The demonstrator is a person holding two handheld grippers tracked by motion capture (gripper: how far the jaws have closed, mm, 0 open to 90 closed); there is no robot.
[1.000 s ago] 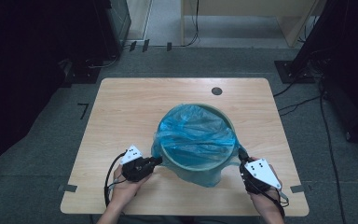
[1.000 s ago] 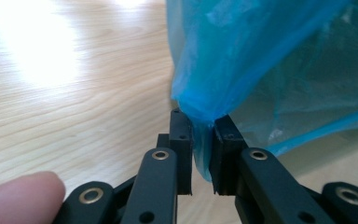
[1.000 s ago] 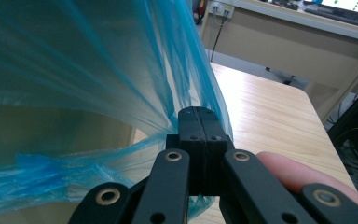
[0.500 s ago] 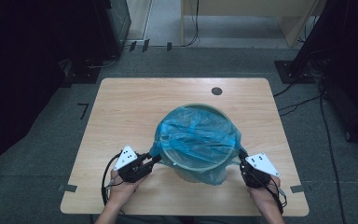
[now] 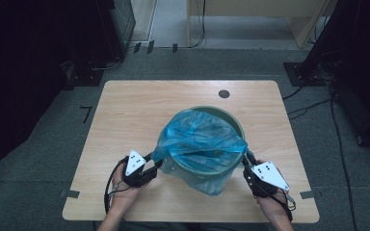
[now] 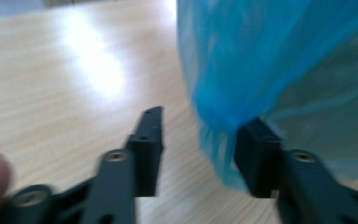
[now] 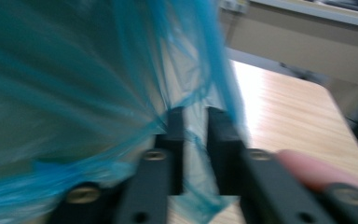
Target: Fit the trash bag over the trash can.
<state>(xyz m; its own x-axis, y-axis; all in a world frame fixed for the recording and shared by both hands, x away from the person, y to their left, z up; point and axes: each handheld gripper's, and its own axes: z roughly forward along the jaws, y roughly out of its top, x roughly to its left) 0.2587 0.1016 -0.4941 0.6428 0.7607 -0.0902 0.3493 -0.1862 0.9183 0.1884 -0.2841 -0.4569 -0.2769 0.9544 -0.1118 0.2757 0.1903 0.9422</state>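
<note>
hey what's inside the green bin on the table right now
A blue plastic bag lines the green bin, folded over its near rim and hanging down the outside. Crumpled film sags across the opening, so the bin's bottom, and anything lying there, is covered.

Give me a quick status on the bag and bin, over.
Left tool open, bag edge loose between jaws. Right tool jaws just opening, film between. Blue bag draped over green bin. Nothing in the way.

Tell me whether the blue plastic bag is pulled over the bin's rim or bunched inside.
Partly over: the blue plastic bag drapes outside the green round bin at the near side; the far rim stays bare.
</note>
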